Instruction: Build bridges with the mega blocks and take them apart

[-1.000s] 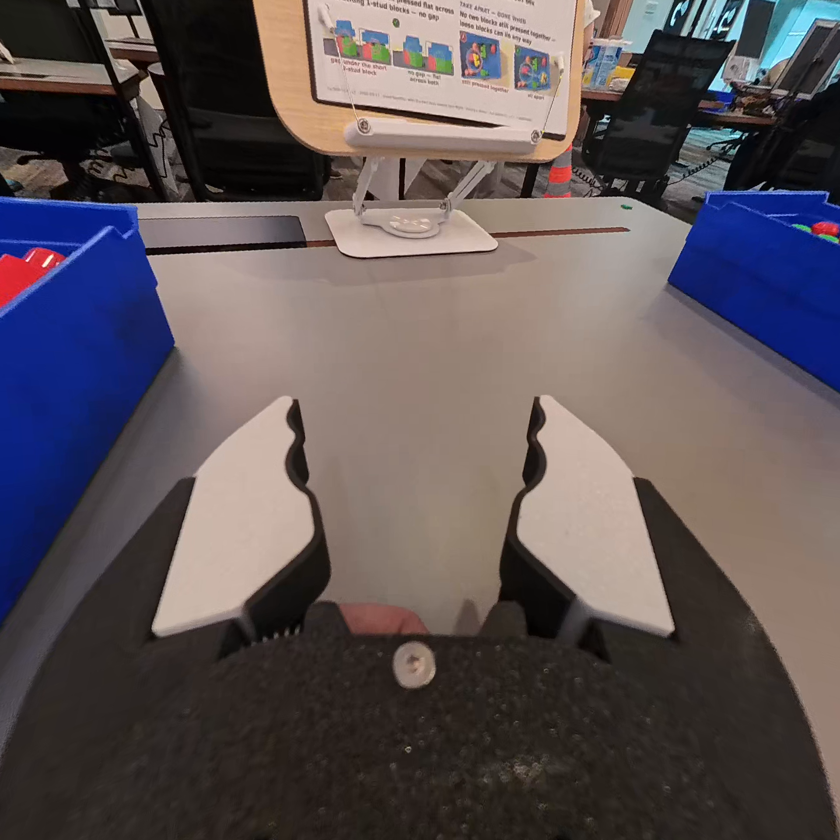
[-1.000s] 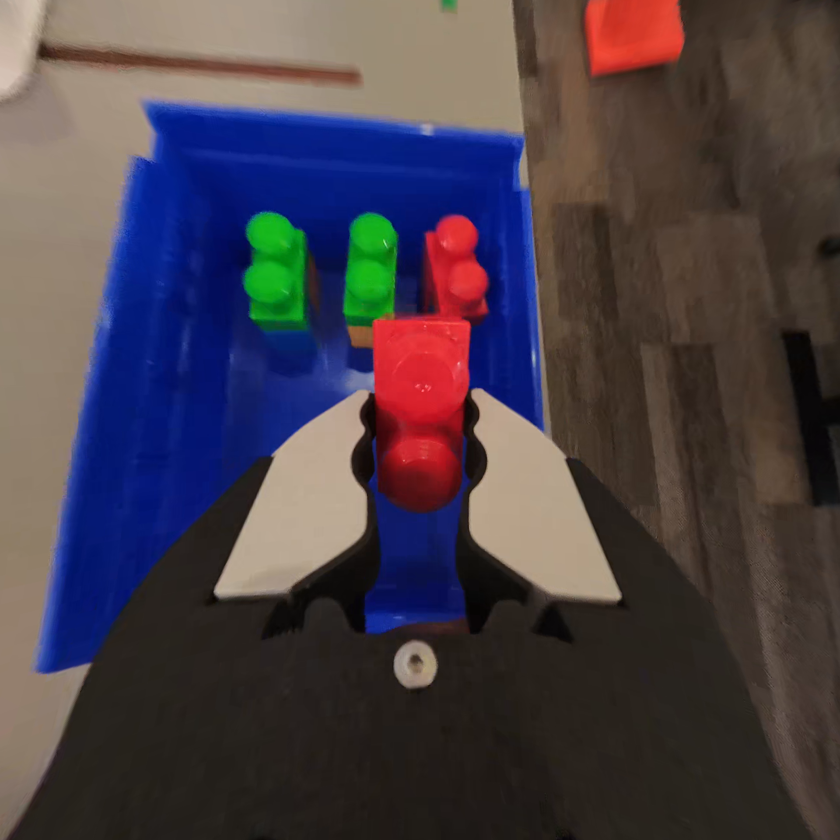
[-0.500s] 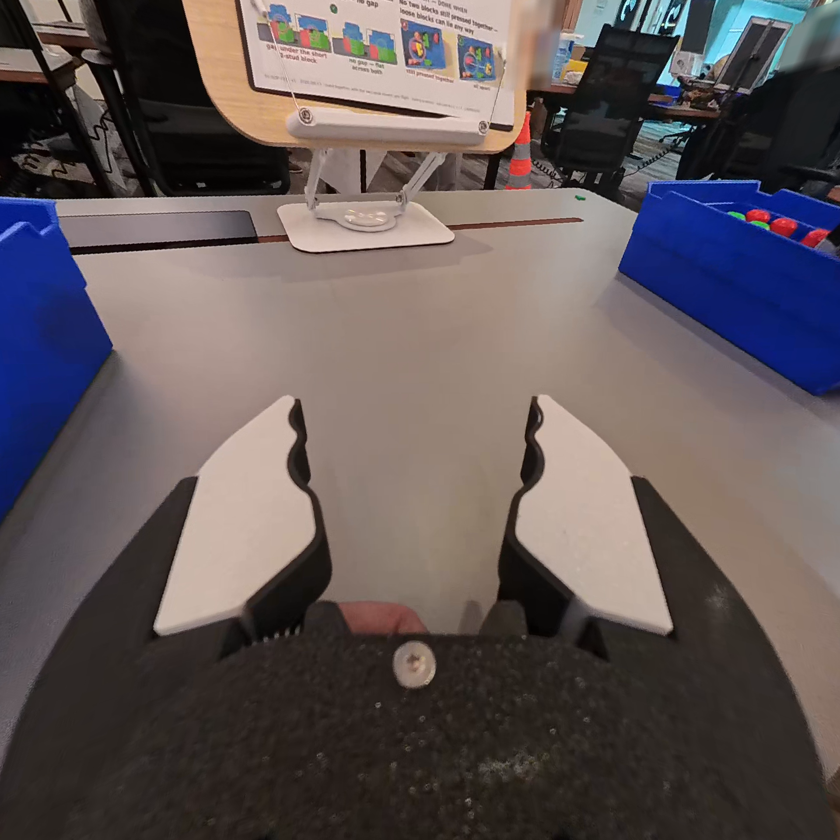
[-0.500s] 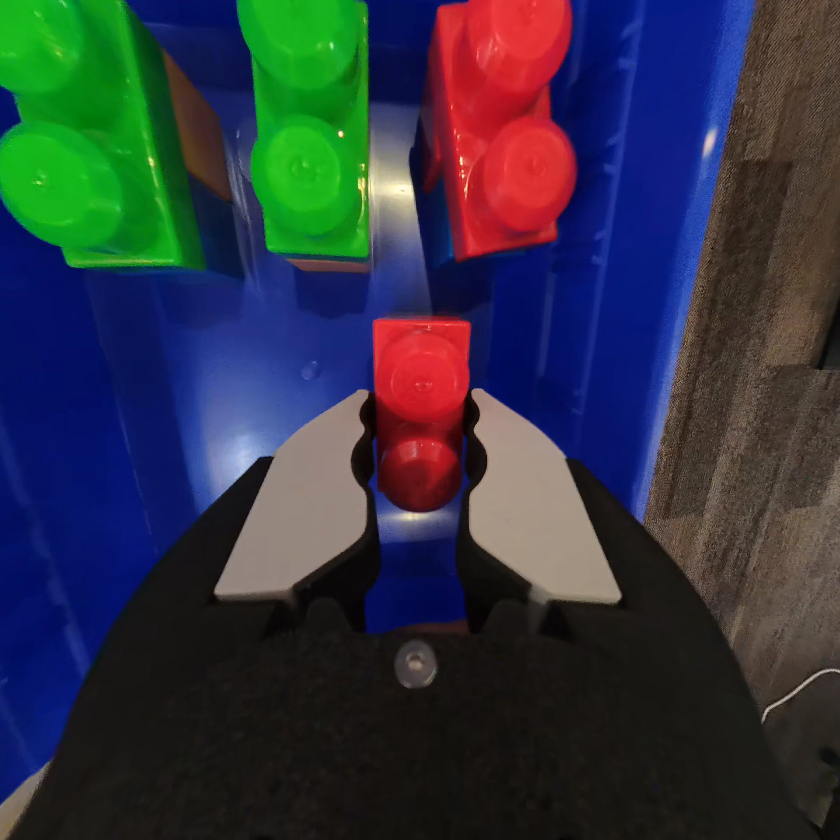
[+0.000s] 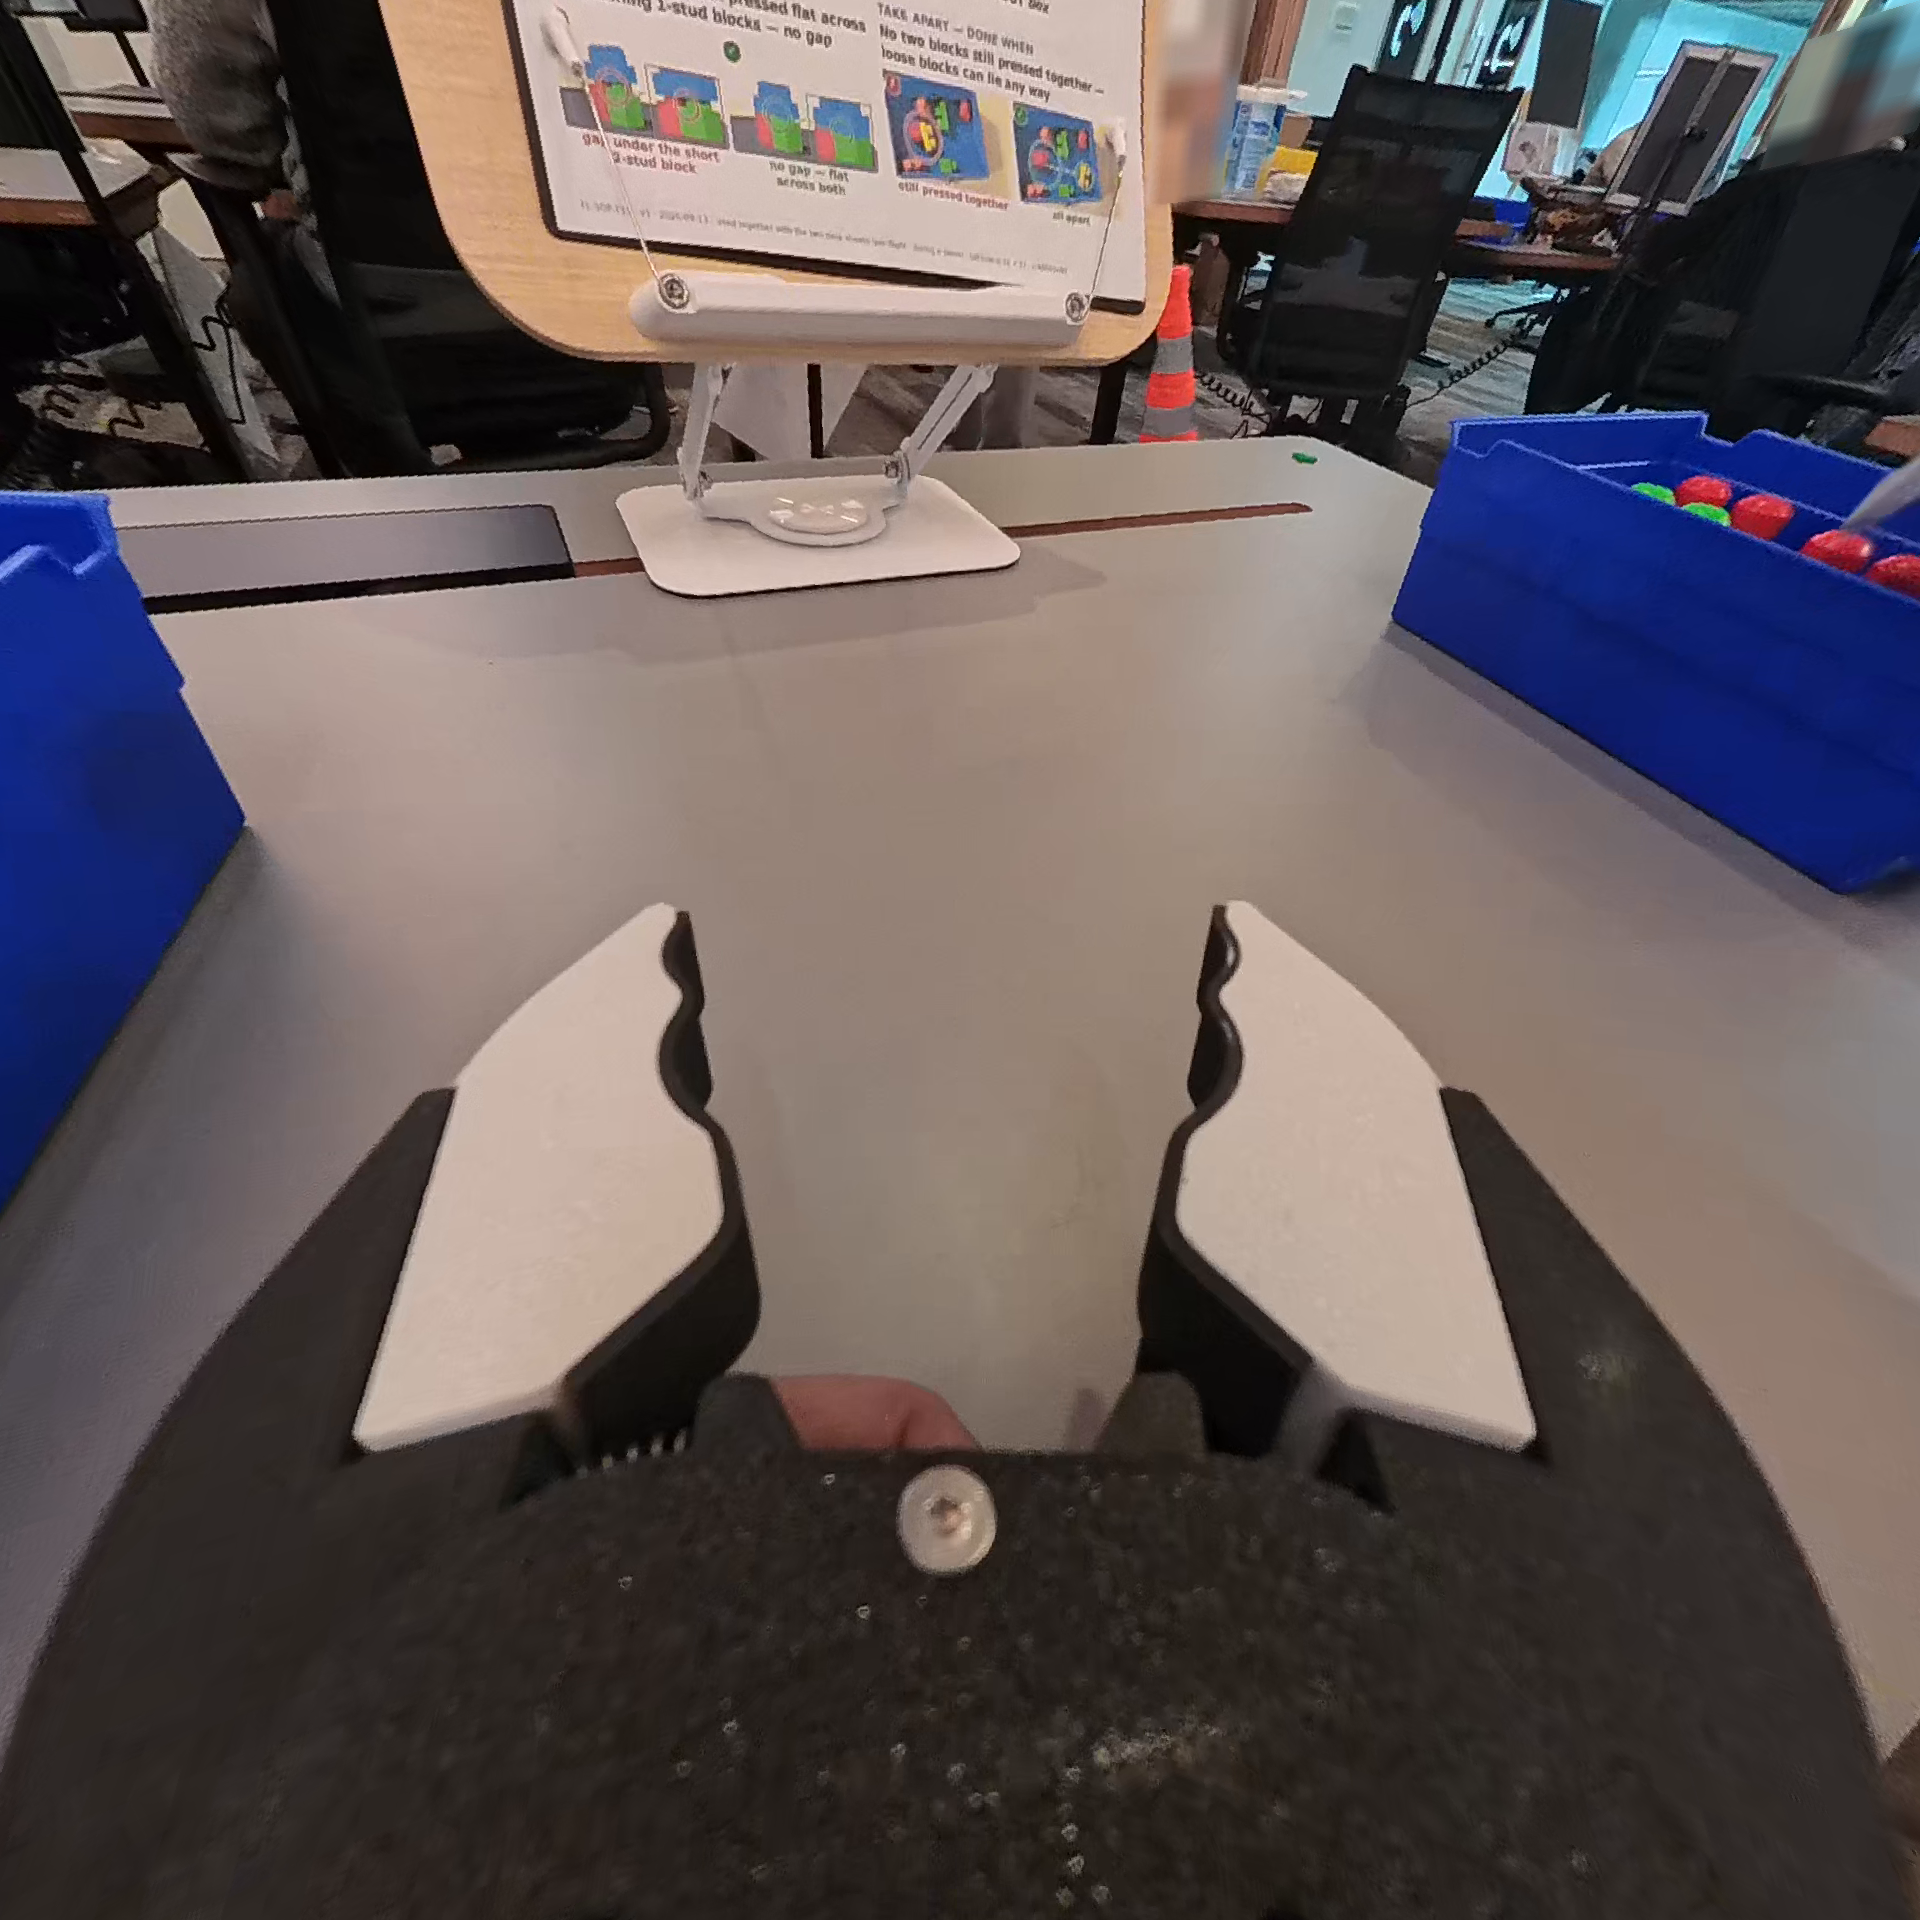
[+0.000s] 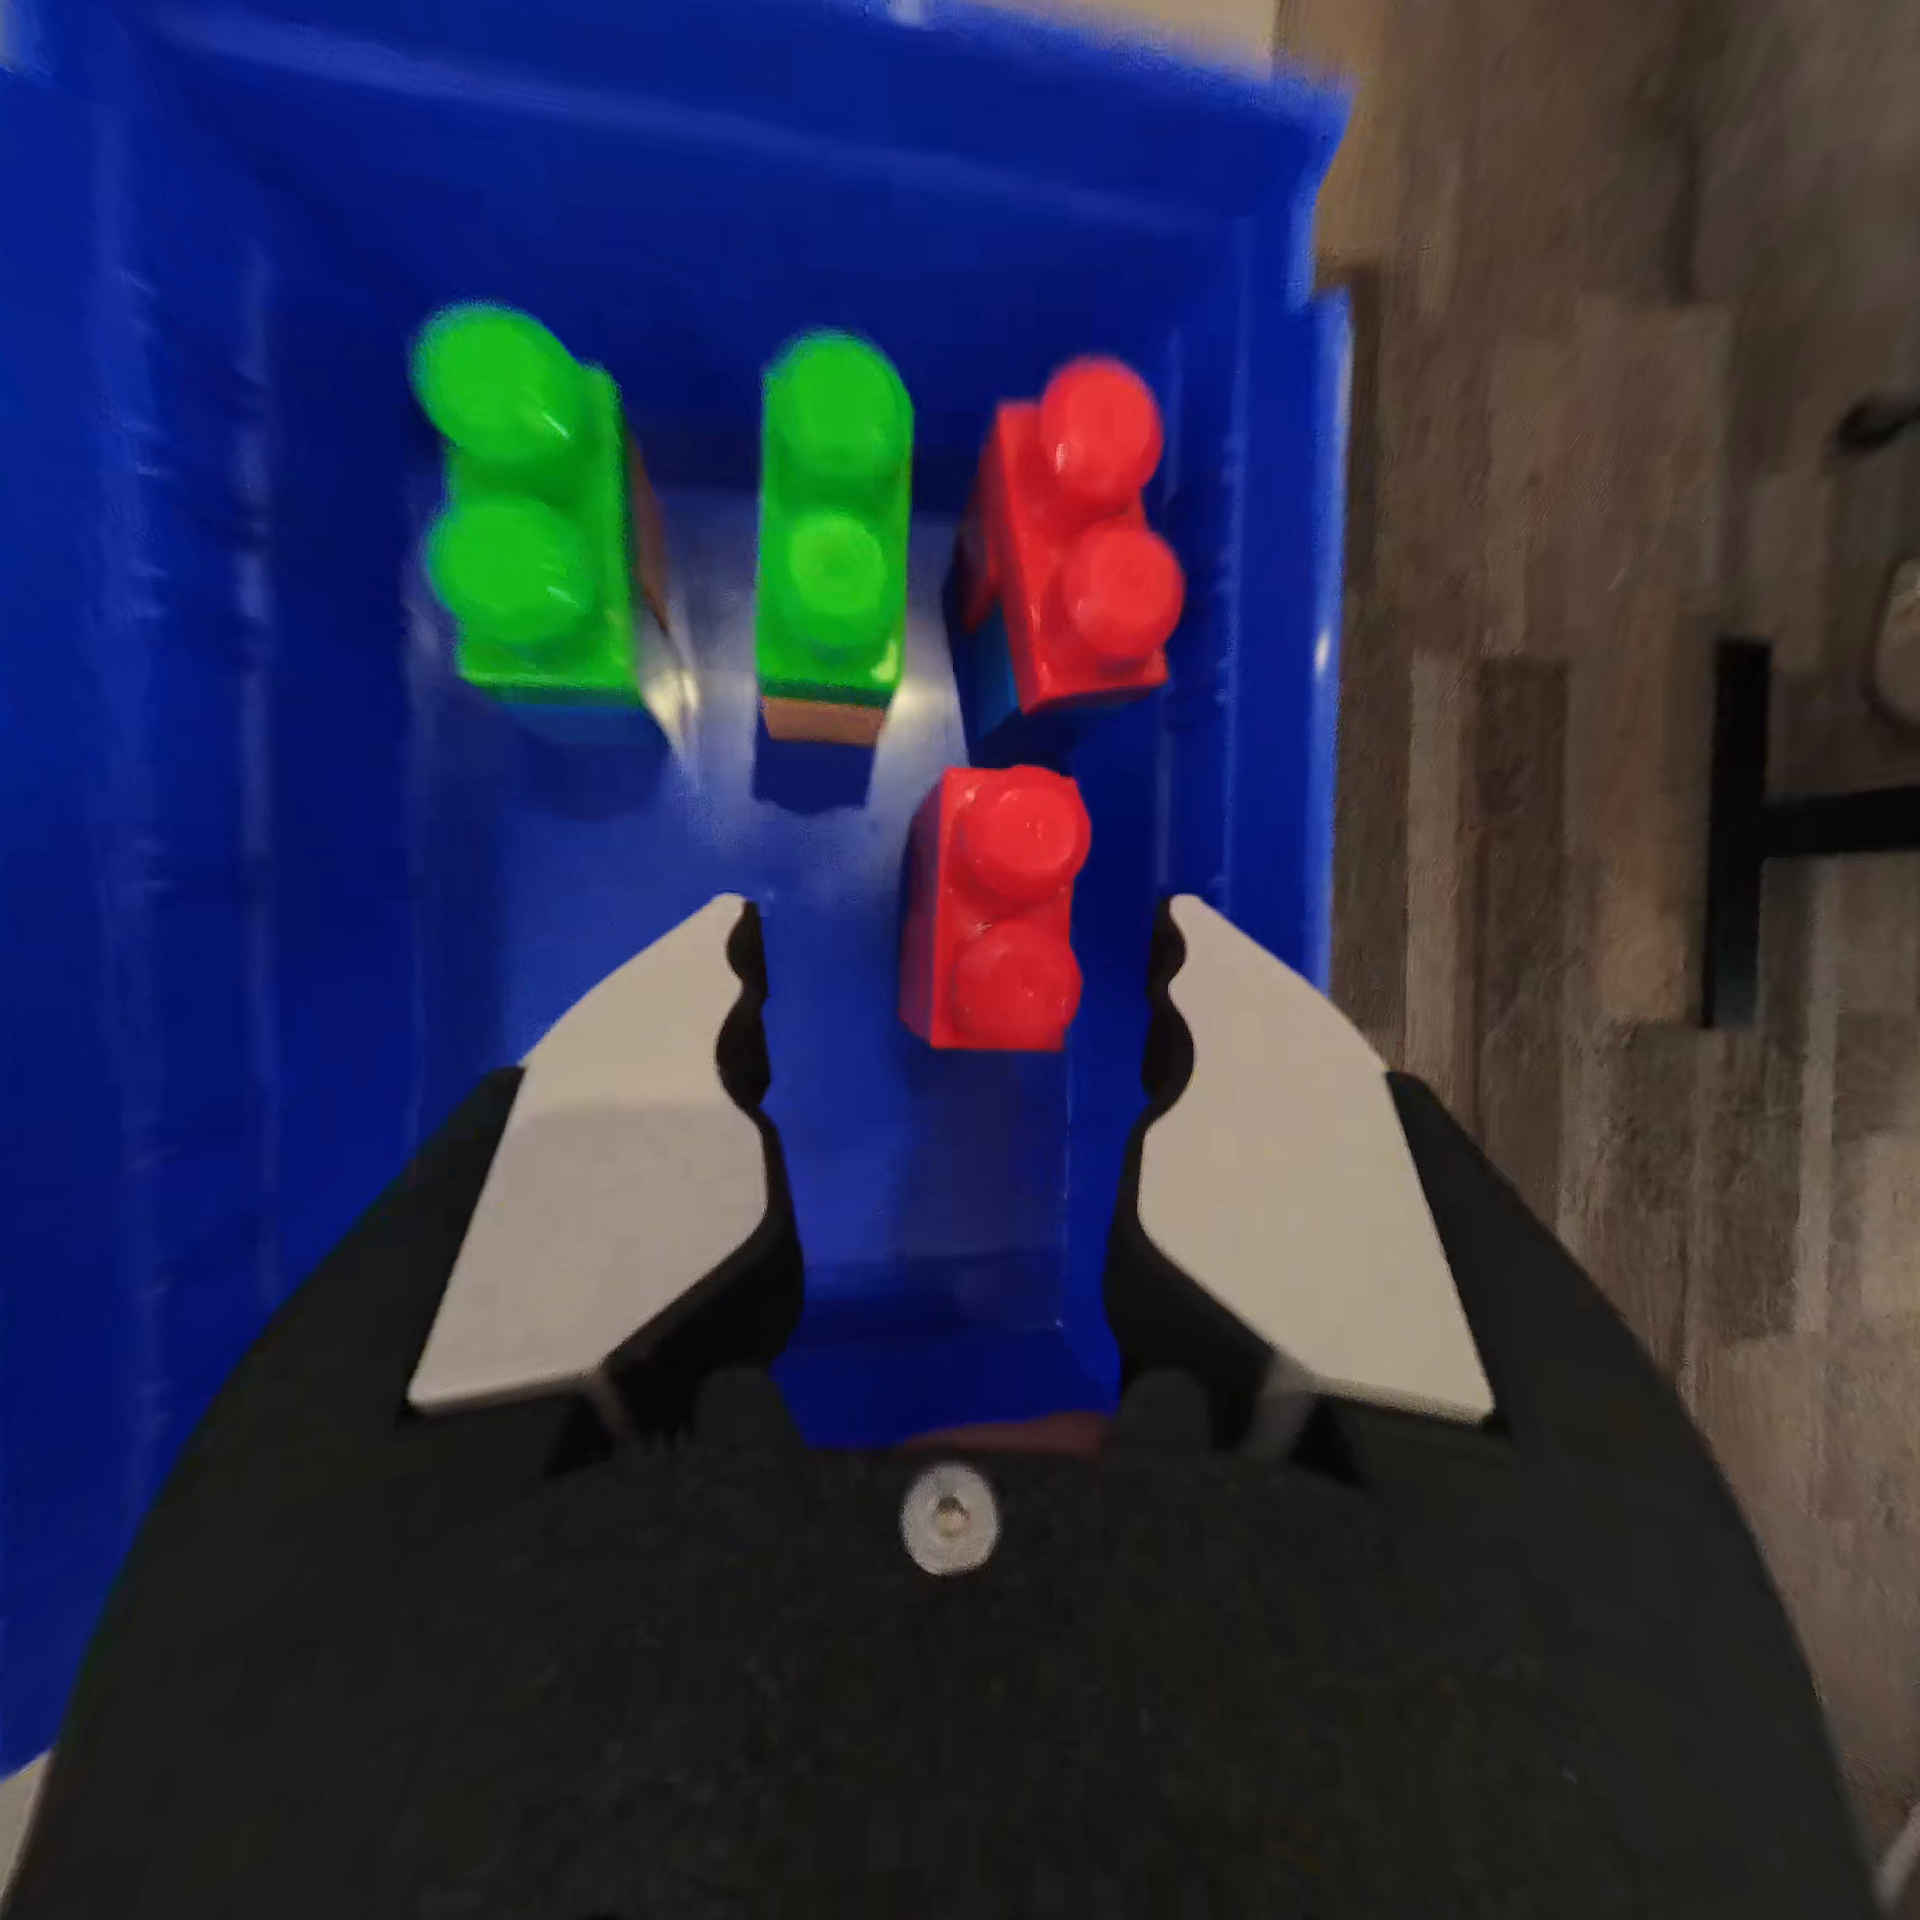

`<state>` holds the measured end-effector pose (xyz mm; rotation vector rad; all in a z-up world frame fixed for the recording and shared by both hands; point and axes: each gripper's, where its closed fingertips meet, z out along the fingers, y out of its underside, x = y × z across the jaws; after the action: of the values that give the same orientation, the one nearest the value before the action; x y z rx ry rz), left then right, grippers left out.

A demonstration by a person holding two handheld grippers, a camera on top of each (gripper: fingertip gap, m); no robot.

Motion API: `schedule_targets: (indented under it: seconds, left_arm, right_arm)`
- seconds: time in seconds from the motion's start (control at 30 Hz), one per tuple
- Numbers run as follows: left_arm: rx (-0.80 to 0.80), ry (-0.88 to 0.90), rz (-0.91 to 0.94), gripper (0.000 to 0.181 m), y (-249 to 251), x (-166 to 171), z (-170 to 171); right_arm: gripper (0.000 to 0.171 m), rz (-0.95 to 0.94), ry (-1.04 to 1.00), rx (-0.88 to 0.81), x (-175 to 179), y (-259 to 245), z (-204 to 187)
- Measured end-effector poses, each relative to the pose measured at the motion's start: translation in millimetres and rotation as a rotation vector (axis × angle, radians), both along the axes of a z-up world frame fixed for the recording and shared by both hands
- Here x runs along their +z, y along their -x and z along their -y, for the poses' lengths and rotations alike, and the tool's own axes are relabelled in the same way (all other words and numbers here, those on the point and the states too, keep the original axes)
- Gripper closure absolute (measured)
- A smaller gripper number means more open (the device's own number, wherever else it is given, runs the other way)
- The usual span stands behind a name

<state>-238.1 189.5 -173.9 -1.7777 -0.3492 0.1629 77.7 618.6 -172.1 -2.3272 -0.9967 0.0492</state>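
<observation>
The right gripper (image 6: 956, 914) has let go of the red block (image 6: 992, 914), which now lies in the blue bin (image 6: 156, 727) near its right wall, below two green blocks (image 6: 520, 509) and another red. The left gripper (image 5: 945, 935), jaws apart and empty, hovers over the bare table (image 5: 935, 748).

blue bin (image 6: 208, 727), green blocks (image 6: 520, 520), red blocks (image 6: 997, 914), grey table (image 5: 935, 779)

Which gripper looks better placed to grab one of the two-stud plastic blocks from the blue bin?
Probably the right gripper: it hangs open directly above the blue plastic bin, nearest the red two-stud block. The left gripper, also open, faces bare grey table.
</observation>
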Motion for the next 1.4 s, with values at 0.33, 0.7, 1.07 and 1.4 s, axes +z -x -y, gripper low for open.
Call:
schedule_targets:
  seconds: [0.33,0.7,1.07,1.4]
  left_arm:
    - [0.021,0.023,-0.063,0.091,2.7,0.7,0.7]
    - [0.059,0.026,-0.145,0.091,0.8,1.5,1.6]
    - [0.057,0.058,-0.185,0.094,-9.9,-8.1,-8.4]
    - [0.051,0.065,-0.166,0.094,-9.3,-12.5,-8.2]
  right_arm:
    - [0.108,-0.451,-0.487,0.368,136.3,113.6,167.1]
    - [0.108,-0.742,-0.367,0.526,20.5,168.0,270.5]
    - [0.108,-0.776,-0.314,0.512,-0.6,171.0,270.9]
    - [0.108,-0.741,-0.27,0.525,-15.4,174.4,274.7]
